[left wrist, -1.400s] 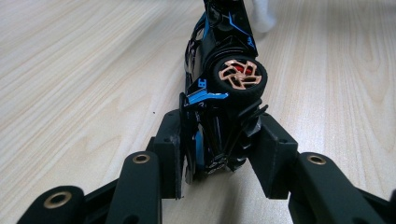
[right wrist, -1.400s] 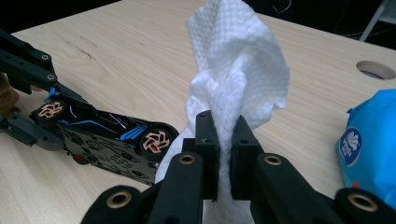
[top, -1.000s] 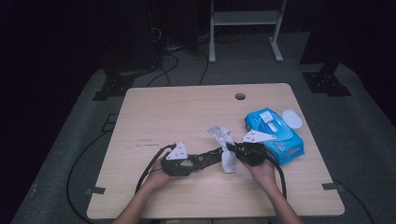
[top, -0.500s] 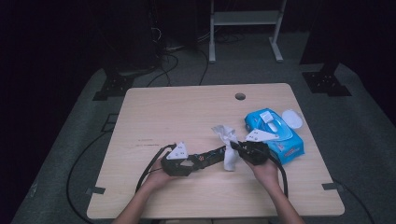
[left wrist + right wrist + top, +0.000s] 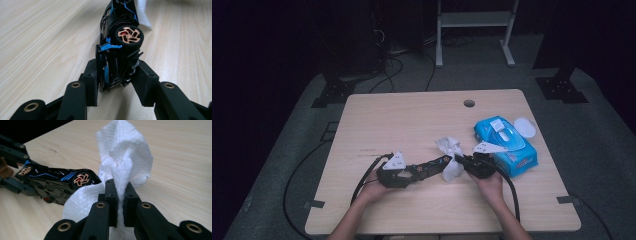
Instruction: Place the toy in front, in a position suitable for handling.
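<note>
You're wiping the toy car w/ a wet wipe, near the table's front edge, mid-width.
Left gripper is clamping the car's tail; it's likely light, rigid, glossy, w/ thin fins, so keep holding the body. Right gripper is pinching the soft, limp wipe at its bunched middle.

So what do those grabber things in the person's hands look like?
Both are black. The left gripper and right gripper each carry a pale grey three-cornered plate on top and trail a black cable. Up close, the fingers are blocky black pads on arms with brass-coloured rivets. No sleeves show.
</note>
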`<state>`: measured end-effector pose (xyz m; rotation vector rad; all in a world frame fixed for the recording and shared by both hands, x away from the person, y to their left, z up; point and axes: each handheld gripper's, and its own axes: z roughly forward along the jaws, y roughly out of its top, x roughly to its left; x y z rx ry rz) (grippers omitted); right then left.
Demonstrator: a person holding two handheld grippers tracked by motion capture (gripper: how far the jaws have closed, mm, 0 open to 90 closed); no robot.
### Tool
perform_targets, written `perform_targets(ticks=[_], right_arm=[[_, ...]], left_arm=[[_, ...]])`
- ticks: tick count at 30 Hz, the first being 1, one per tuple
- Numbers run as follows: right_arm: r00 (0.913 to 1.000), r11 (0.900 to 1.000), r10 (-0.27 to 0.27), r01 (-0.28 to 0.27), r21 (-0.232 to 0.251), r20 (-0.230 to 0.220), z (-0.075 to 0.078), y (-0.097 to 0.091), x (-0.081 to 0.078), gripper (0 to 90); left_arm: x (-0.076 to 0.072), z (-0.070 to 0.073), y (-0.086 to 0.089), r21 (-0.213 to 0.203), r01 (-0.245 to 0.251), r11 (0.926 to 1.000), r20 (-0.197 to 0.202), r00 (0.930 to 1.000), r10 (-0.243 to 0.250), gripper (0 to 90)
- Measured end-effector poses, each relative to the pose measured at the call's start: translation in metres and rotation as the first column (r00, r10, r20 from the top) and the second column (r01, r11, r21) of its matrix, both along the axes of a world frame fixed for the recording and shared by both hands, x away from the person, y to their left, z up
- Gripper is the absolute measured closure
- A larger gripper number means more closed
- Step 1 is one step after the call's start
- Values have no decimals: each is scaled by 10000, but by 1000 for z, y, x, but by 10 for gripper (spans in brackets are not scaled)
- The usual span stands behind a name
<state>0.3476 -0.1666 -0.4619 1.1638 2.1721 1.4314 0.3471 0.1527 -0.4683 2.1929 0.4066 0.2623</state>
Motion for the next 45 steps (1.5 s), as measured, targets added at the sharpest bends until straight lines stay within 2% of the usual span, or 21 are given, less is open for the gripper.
perform_targets(ticks=[2, 3, 4, 6, 9, 12, 14, 16, 22, 27, 32, 34, 37, 45], right_arm=[[9998, 10000, -32, 32, 3, -214, -2, 1, 3, 845], [9997, 9998, -38, 33, -179, -255, -4, 1, 4, 846], [9989, 9989, -57, 35, -471, -474, -9, 1, 4, 845], [9957, 9971, -110, 40, -759, -919, -19, 3, 5, 845], [9964, 9972, -106, 43, -747, -844, -17, 3, 4, 845], [9997, 9993, 13, -22, -367, -241, -1, 3, 0, 845], [9999, 9994, 57, -61, -332, -107, 1, 3, -1, 845], [9997, 9992, 20, -28, -391, -225, -3, 3, 0, 845], [9952, 9974, -36, -34, -714, -978, -18, 2, 5, 844], [9992, 9994, 150, -162, -311, -377, 0, 2, 2, 843], [9992, 9990, 393, -392, 215, -39, 10, 4, -2, 842], [9993, 9991, 386, -386, 177, 5, 10, 4, -2, 842], [9996, 9996, 277, -277, -41, -72, 7, 3, 1, 843], [9955, 9982, -28, -28, -599, -944, -13, 2, 7, 843]], left_arm=[[-1, 0, 2, -11, -29, 10000, -5, 10000, 29, 589], [-1, 0, 2, -16, -32, 10000, 7, 10000, 32, 589], [-1, 0, 2, -12, -25, 10000, 15, 10000, 25, 589], [-1, -1, 2, -51, -25, 10000, -21, 10000, 25, 589], [0, -1, 2, -42, -14, 10000, -15, 10000, 14, 589], [0, -1, 3, -103, 4, 9999, -52, 10000, -4, 589], [0, -1, 3, -116, -2, 9999, -52, 10000, 1, 589], [0, -1, 3, -102, -13, 9999, -52, 10000, 12, 589], [0, -1, 3, -124, 9, 9999, -70, 10000, -10, 589], [0, -2, 4, -141, 24, 9999, -63, 10000, -25, 589], [0, -2, 3, -140, -6, 9999, -55, 10000, 5, 589], [0, -2, 3, -152, -19, 9999, -53, 10000, 19, 589], [0, -2, 3, -159, -16, 9999, -53, 10000, 15, 589], [0, -2, 4, -181, 0, 9998, -62, 10000, -2, 589]])
